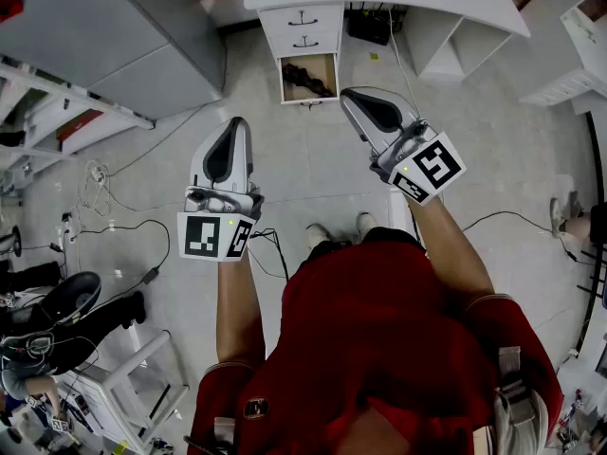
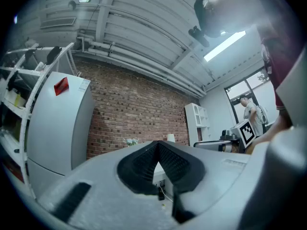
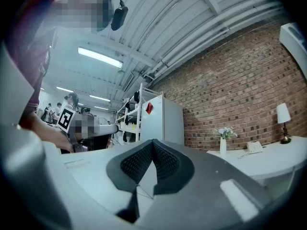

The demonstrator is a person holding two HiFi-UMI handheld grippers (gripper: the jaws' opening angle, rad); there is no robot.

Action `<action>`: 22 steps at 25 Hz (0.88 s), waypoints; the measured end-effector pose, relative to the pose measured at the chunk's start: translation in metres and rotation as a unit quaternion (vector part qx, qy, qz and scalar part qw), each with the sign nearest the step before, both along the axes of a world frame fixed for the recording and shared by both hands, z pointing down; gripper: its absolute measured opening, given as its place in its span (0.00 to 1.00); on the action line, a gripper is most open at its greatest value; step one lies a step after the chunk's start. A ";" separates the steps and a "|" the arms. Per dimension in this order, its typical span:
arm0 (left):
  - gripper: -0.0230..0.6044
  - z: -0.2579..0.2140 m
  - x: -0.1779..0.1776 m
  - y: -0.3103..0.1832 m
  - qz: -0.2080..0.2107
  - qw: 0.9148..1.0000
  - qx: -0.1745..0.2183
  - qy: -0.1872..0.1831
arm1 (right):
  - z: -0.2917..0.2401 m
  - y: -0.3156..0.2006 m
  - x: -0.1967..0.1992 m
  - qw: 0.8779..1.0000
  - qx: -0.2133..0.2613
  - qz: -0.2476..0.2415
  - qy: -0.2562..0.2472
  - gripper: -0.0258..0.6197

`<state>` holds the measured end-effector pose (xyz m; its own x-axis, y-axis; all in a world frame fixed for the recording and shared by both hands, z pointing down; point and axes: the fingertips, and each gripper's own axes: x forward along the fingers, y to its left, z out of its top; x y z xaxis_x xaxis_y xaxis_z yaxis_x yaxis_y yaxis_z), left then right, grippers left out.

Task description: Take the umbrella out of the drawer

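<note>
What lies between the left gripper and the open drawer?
Only bare floor: the head view shows nothing between the left gripper and the drawer, where the umbrella lies.

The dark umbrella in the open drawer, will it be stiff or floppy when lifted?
Probably mixed: the umbrella looks folded, with bunched dark fabric, so its outside may give under a grip. It fits inside the drawer, so likely compact and fairly light.

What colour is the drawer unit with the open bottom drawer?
White. The drawer unit shows best in the head view, at the top centre.
</note>
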<state>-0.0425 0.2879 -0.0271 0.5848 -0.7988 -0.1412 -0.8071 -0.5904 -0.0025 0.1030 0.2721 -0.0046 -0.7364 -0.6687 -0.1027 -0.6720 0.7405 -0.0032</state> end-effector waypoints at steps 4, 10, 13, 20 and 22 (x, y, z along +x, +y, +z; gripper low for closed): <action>0.04 -0.001 -0.018 -0.006 0.001 1.000 0.002 0.001 | -0.002 -0.004 -0.017 1.000 0.001 -0.001 -0.007 0.06; 0.04 -0.001 -0.035 -0.011 0.016 1.000 0.008 0.000 | -0.003 -0.007 -0.025 1.000 -0.002 0.018 -0.015 0.06; 0.04 0.000 -0.045 -0.015 0.023 1.000 0.012 -0.002 | -0.001 -0.004 -0.028 1.000 -0.002 0.028 -0.008 0.06; 0.04 0.004 -0.059 -0.036 0.023 1.000 0.008 -0.002 | 0.009 -0.023 -0.023 0.999 -0.012 0.051 0.005 0.06; 0.04 0.007 -0.061 -0.046 0.020 1.000 0.005 -0.005 | 0.012 -0.034 -0.022 0.999 -0.013 0.051 0.006 0.06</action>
<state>-0.1033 0.2415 -0.0203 0.6173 -0.7736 -0.1429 -0.7831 -0.6217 -0.0172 0.0806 0.2381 0.0077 -0.6655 -0.7426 -0.0757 -0.7440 0.6681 -0.0129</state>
